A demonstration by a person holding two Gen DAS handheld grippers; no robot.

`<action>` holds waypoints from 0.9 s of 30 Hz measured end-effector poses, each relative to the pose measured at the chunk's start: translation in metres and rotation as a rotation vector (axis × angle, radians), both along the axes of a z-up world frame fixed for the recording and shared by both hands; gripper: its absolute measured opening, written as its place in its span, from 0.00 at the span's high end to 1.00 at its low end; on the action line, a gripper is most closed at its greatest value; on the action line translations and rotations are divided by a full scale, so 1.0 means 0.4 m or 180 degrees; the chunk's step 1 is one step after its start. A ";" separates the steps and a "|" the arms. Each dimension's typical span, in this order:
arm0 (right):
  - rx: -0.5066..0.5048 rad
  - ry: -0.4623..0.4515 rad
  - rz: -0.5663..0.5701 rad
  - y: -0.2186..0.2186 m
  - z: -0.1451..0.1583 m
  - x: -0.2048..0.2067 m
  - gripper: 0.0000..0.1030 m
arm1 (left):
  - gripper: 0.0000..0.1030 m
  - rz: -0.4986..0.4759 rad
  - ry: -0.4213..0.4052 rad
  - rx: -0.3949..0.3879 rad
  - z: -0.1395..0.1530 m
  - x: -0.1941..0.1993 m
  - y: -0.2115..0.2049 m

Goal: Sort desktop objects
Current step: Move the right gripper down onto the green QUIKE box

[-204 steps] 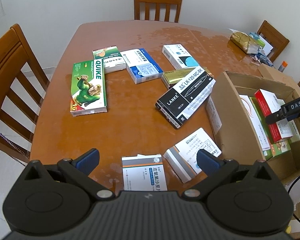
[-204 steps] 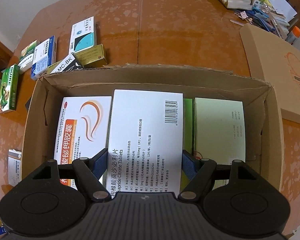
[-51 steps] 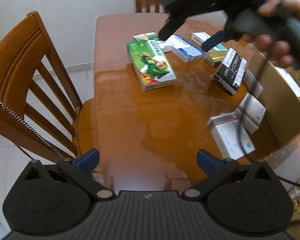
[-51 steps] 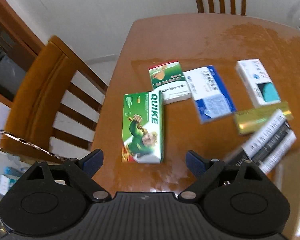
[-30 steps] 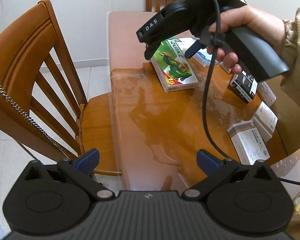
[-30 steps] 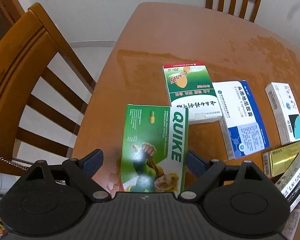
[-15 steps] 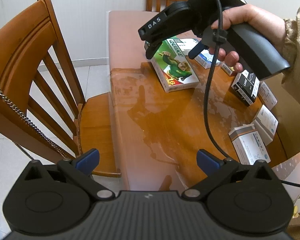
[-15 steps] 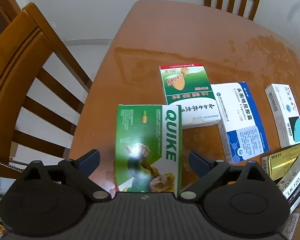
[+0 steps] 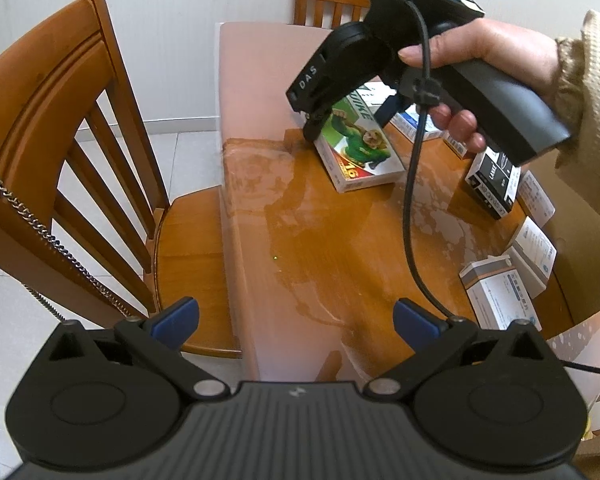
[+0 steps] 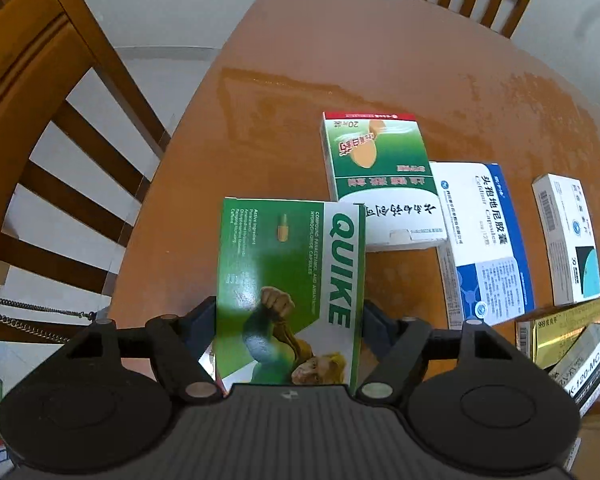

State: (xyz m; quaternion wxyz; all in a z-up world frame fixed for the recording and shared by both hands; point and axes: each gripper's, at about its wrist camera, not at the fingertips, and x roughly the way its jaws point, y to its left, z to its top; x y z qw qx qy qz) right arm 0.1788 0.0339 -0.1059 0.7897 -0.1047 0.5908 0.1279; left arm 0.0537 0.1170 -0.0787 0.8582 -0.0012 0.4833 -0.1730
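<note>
- The right gripper [image 10: 288,320], at the bottom of its own view, points steeply down with the green box [image 10: 288,288] between its jaws. The jaws are closing and both pads sit against the box's long sides, so I read this as the grasp step of sorting.
- The left gripper [image 9: 294,316], low in its view, stands wide open and empty over the table edge [image 9: 252,320].
- The green box lies flat on the table, centre of the right view, its far corner just beside a green-and-white box [image 10: 380,176].
- Further right lie a blue-and-white box [image 10: 488,240], a white box [image 10: 568,240] and a gold box [image 10: 564,332].
- Next move, as I judge it: firm the grip, lift straight up clear of the neighbouring box, and carry it toward the cardboard carton [image 9: 580,248] at the right edge of the left view.
</note>
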 end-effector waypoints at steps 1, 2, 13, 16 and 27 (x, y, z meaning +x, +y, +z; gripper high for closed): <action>-0.0015 0.0012 -0.0014 -0.003 -0.001 -0.002 0.24 | 0.00 -0.0006 -0.0002 0.0001 0.000 0.000 -0.001; -0.0020 0.0028 -0.0034 -0.008 -0.002 -0.004 0.24 | 0.00 -0.0013 -0.0005 0.0003 0.001 0.000 -0.002; 0.0085 0.0371 -0.0206 -0.101 -0.015 -0.077 0.24 | 0.00 -0.0095 -0.0011 0.0035 0.003 -0.005 -0.013; 0.0054 0.0400 -0.0173 -0.109 -0.021 -0.097 0.24 | 0.00 -0.0121 -0.0015 0.0045 0.005 -0.008 -0.018; -0.0101 0.0298 -0.0135 -0.087 -0.027 -0.120 0.13 | 0.00 -0.0159 -0.0030 0.0057 0.013 -0.017 -0.021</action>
